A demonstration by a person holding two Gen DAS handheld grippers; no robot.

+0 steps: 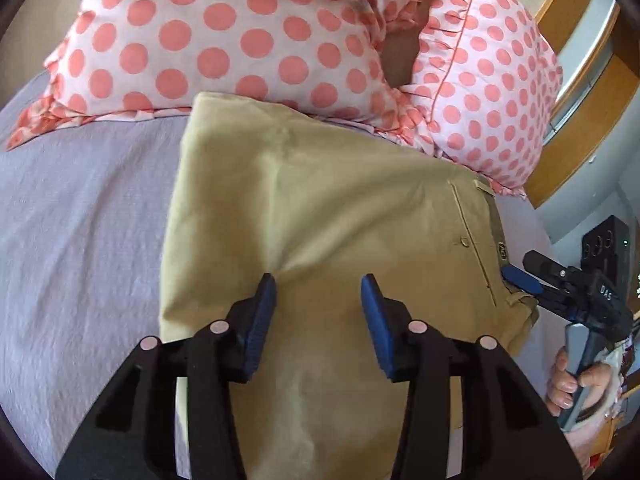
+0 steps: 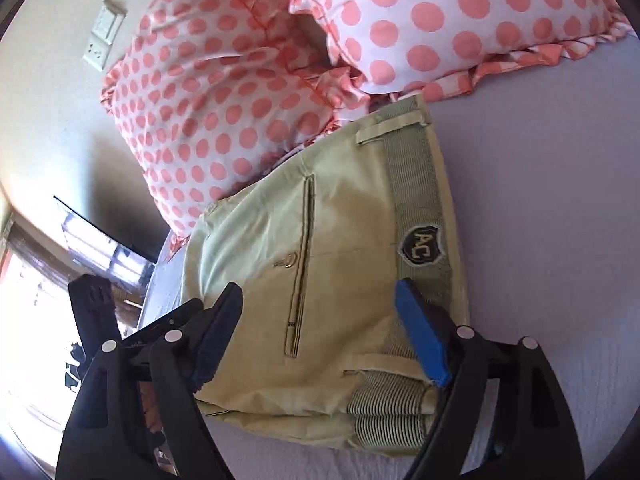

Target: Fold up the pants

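The khaki pants (image 1: 320, 216) lie folded into a compact stack on the lilac bedsheet (image 1: 80, 240). My left gripper (image 1: 318, 292) is open, its blue pads just above the folded cloth near its front edge, holding nothing. In the right wrist view the pants (image 2: 352, 248) show the back pocket, the waistband and a dark shield badge (image 2: 420, 247). My right gripper (image 2: 320, 304) is open over the waistband end, its jaws spread wide above the cloth. The right gripper also shows in the left wrist view (image 1: 520, 278) at the pants' right edge.
Two pink polka-dot pillows (image 1: 224, 32) (image 1: 488, 92) lie right behind the pants, touching their far edge. A wooden headboard (image 1: 580, 128) stands at the far right. A wall with a socket plate (image 2: 102, 32) is left in the right wrist view.
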